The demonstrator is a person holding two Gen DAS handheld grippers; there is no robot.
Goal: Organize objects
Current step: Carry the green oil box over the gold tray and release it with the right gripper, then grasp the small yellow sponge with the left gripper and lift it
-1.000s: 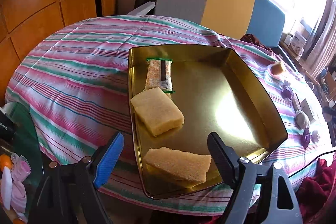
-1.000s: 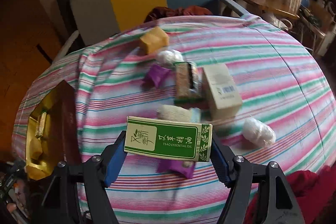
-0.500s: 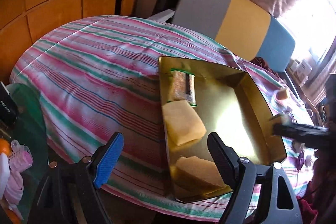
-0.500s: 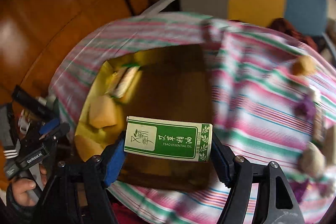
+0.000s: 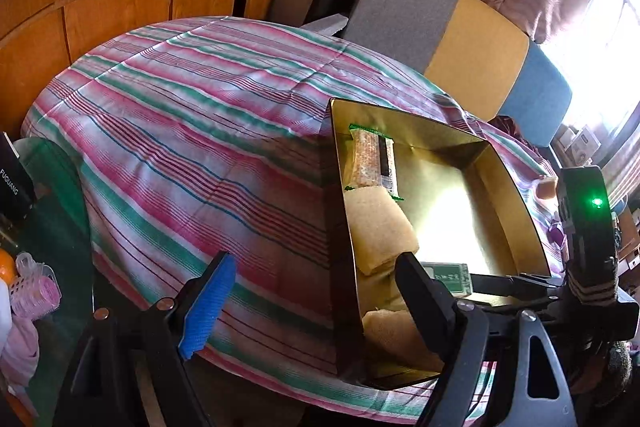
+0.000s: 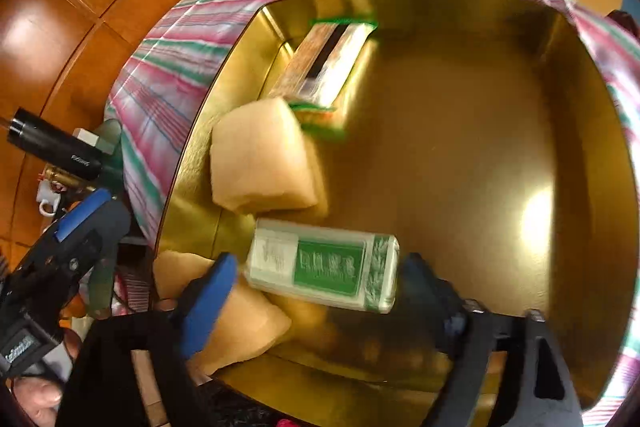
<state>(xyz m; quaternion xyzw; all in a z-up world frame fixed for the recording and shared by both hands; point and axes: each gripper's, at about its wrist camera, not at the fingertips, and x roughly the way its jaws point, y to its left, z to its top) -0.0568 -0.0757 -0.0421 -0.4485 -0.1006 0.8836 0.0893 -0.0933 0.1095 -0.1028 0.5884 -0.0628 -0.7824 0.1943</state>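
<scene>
A gold tray (image 5: 516,195) (image 6: 460,167) sits on the striped tablecloth. It holds two yellow sponges (image 5: 380,227) (image 6: 260,159) and a green-edged snack packet (image 5: 374,159) (image 6: 324,63). The green and white essential-oil box (image 6: 324,273) lies between the fingers of my right gripper (image 6: 316,287), low over the tray, beside the near sponge (image 6: 236,323). The jaws stand slightly wider than the box. The box also shows in the left wrist view (image 5: 448,277). My left gripper (image 5: 316,303) is open and empty, at the table's near edge, left of the tray.
The striped tablecloth (image 5: 200,131) covers the round table. A grey, yellow and blue chair (image 5: 460,47) stands behind it. Small items (image 5: 546,187) lie on the cloth right of the tray. A green side table with clutter (image 5: 36,267) stands at left.
My right gripper carried the green box from the table's right side to low over the tray, and its jaws have widened off the box. My left gripper shifted left, away from the tray.
</scene>
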